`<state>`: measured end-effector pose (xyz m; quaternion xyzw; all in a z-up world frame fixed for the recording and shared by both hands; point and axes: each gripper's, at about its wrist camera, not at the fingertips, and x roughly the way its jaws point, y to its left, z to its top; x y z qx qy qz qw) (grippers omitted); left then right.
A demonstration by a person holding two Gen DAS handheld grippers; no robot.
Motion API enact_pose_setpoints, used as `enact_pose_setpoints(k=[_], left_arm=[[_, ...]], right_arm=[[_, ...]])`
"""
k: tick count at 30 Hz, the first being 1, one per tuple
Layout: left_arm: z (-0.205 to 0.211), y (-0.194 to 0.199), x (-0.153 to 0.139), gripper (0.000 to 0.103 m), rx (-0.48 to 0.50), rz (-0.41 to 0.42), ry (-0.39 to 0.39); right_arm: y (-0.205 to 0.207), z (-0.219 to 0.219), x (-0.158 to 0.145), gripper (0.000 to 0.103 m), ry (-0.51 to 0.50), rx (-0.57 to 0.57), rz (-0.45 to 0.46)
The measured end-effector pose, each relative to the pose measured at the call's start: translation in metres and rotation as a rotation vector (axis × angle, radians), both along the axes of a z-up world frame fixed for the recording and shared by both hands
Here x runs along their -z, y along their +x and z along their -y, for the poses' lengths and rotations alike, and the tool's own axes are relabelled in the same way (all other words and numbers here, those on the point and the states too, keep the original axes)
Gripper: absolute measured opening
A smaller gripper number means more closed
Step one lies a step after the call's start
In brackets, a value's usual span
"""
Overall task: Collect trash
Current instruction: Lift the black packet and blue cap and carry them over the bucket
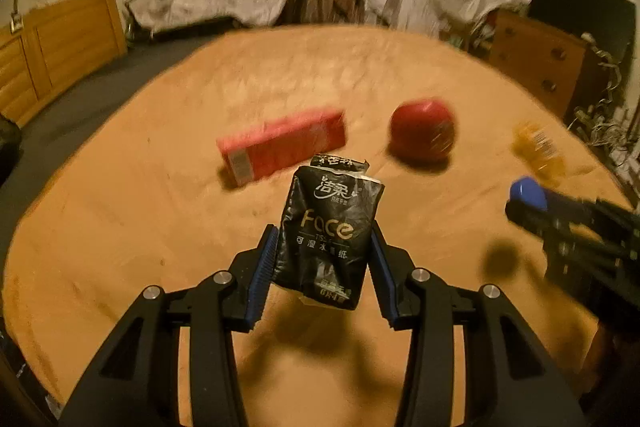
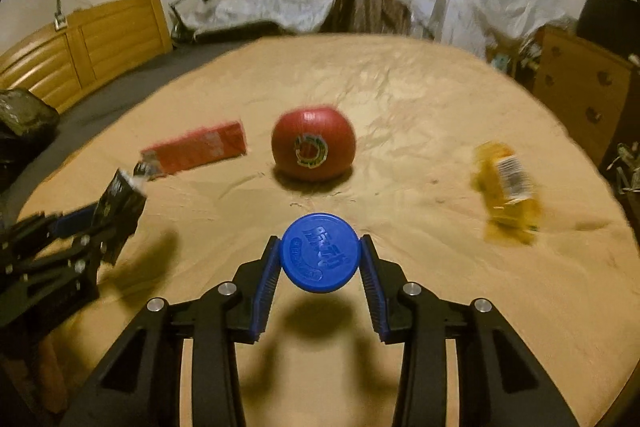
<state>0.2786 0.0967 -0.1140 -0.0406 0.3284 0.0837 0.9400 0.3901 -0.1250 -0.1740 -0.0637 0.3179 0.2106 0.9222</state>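
Trash shows in both grippers, held above the bed (image 1: 120,187). A black tissue packet (image 1: 330,233) is clamped between the blue pads of the left gripper (image 1: 325,259); its long axis runs forward along the fingers, torn end pointing away toward the red carton (image 1: 282,145). The right gripper (image 2: 320,259) grips a blue bottle cap (image 2: 320,253) by its rim, the printed top facing the camera. On the tan bedspread beyond, the red carton lies flat, long axis running left to right and slightly angled. A red apple (image 2: 314,145) with a sticker sits just right of it, and a crumpled yellow wrapper (image 2: 506,189) lies farther right, well apart.
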Motion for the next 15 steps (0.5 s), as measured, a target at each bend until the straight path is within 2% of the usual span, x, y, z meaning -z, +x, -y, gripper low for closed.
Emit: enact_pose_setpoints(k=[7, 15], left_arm=[[0.036, -0.052, -0.054, 0.042, 0.054, 0.151, 0.019], [0.072, -0.086, -0.086, 0.043, 0.083, 0.253, 0.052]], right_arm=[[-0.077, 0.045, -0.048, 0.041, 0.070, 0.069, 0.126], [-0.150, 0.077, -0.097, 0.041, 0.084, 0.118, 0.281]])
